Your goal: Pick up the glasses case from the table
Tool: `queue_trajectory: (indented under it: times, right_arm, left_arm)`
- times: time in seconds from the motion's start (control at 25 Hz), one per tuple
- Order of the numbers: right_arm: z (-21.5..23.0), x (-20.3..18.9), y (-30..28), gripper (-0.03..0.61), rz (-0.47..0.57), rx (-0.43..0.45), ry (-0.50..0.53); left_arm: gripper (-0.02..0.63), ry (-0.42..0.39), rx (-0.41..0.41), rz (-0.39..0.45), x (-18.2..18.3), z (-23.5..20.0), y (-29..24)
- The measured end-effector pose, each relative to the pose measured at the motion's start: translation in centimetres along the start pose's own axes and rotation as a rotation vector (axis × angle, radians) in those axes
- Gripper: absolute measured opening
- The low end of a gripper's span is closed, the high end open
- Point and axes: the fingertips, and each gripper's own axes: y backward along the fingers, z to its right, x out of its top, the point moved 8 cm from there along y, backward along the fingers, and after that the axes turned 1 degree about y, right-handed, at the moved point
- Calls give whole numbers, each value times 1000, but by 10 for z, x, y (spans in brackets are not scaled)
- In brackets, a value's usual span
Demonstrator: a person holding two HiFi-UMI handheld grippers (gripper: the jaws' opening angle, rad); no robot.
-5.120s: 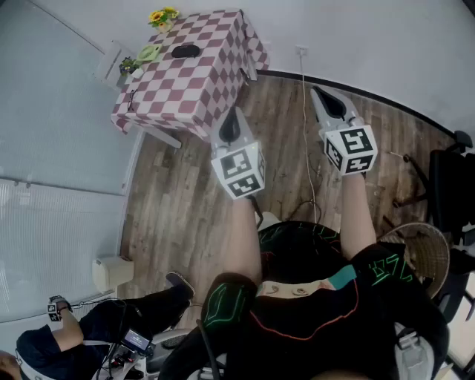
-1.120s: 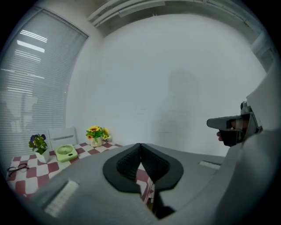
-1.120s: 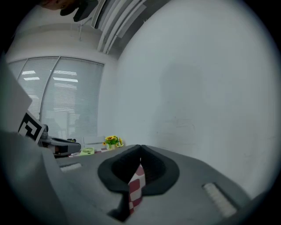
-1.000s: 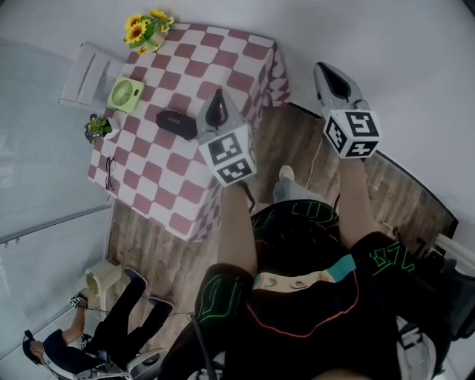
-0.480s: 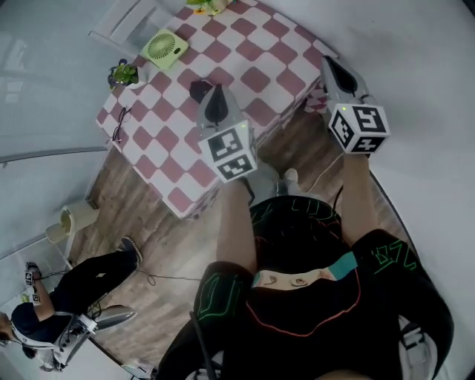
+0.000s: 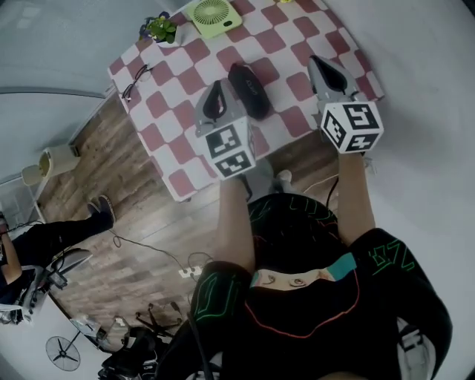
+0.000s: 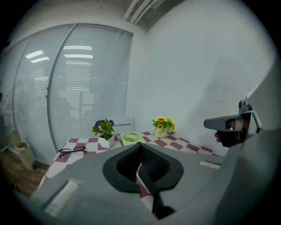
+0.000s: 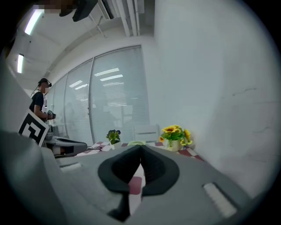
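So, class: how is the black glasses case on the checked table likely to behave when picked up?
The glasses case looks like a smooth, rounded oblong, so it is probably rigid and might slip between pads. It is small against the table, so it is likely light. Lying flat there on its broad side, it seems unlikely to roll or tip.

Checkered table [image 6: 169,148] by white wall [image 7: 197,66]; wood floor [image 6: 111,230]; blinded windows [image 7: 79,88]; ceiling strip light [image 8: 33,19].

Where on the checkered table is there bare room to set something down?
Bare tablecloth runs along the near edge between eyeglasses and glasses case, and right of the case. The far side is crowded: fan, potted plant.
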Motion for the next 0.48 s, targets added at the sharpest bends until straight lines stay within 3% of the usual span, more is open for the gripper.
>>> queue_trajectory:
  times: [0.44,0.48]
  right_arm:
    - [-51,-32,-78,5,-236,191,50]
    - [-54,-35,-83,64,-263,207,50]
  left_arm:
    - [9,105,106,-110,-44,-43,-8]
    - [9,113,108,-118,-47,-44,-9]
